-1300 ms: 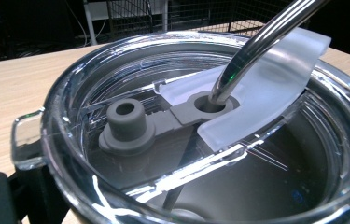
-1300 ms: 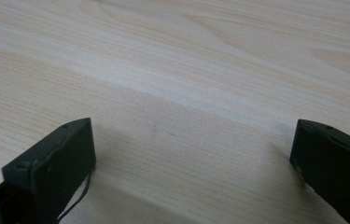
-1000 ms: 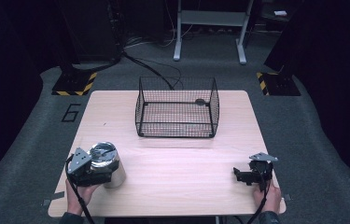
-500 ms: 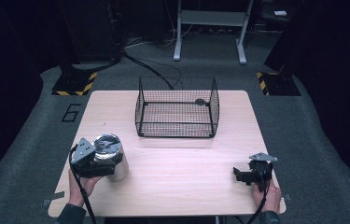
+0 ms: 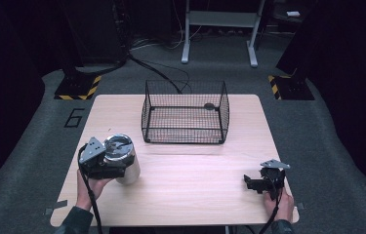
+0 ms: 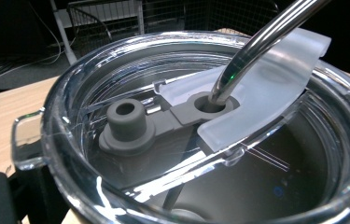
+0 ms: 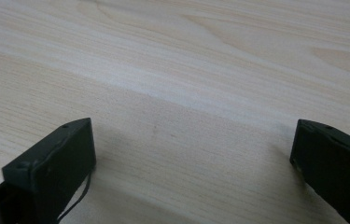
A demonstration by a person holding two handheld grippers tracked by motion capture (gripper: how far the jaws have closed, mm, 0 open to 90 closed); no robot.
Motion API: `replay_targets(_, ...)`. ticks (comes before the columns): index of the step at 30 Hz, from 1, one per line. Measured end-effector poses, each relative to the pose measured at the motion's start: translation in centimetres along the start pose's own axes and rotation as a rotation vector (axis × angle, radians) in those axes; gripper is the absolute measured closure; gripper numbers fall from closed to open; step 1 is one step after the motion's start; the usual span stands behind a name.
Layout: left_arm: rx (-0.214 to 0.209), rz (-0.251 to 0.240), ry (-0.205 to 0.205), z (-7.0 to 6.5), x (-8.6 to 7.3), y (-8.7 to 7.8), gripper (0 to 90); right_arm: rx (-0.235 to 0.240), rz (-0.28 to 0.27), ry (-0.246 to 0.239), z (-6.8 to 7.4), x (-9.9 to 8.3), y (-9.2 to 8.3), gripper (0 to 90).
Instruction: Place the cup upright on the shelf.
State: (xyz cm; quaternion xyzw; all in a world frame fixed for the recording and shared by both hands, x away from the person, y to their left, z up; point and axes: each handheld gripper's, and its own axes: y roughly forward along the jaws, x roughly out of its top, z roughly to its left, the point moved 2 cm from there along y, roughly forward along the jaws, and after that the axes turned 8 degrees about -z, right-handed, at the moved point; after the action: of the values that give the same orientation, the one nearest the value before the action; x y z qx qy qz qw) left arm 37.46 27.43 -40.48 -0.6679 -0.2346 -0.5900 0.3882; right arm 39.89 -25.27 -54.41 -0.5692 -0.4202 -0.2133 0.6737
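Left gripper (image 5: 106, 163) clamps steel tumbler (image 5: 122, 158), table's 8 o'clock; wire basket (image 5: 185, 113) at 12. Right gripper (image 5: 261, 183) jaws wide, empty, 4 o'clock.

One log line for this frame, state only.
left hand-held gripper: shut on tumbler | right hand-held gripper: open, over table | wire basket: far centre
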Motion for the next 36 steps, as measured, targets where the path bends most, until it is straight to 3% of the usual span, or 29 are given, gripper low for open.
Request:
replay_targets(7, -0.046, -0.03, -0.016, -0.6, 1.4, 0.4, 4.0, 0.0, -0.001, 0.0, 0.0, 0.0, 0.0, 0.0)
replay_targets(11, -0.062, -0.021, 0.015, -0.9, 2.4, 0.8, 4.0, 0.0, 0.0, 0.002, 0.0, 0.0, 0.0, 0.0)
replay_targets(25, -0.117, -0.033, 0.019, -1.6, 5.0, 2.2, 4.0, 0.0, 0.0, 0.001, 0.0, 0.0, 0.0, 0.0)
replay_targets(36, -0.148, -0.032, 0.046, -2.1, 6.9, 3.5, 4.0, 0.001, 0.001, 0.004, 0.0, 0.0, 0.0, 0.0)
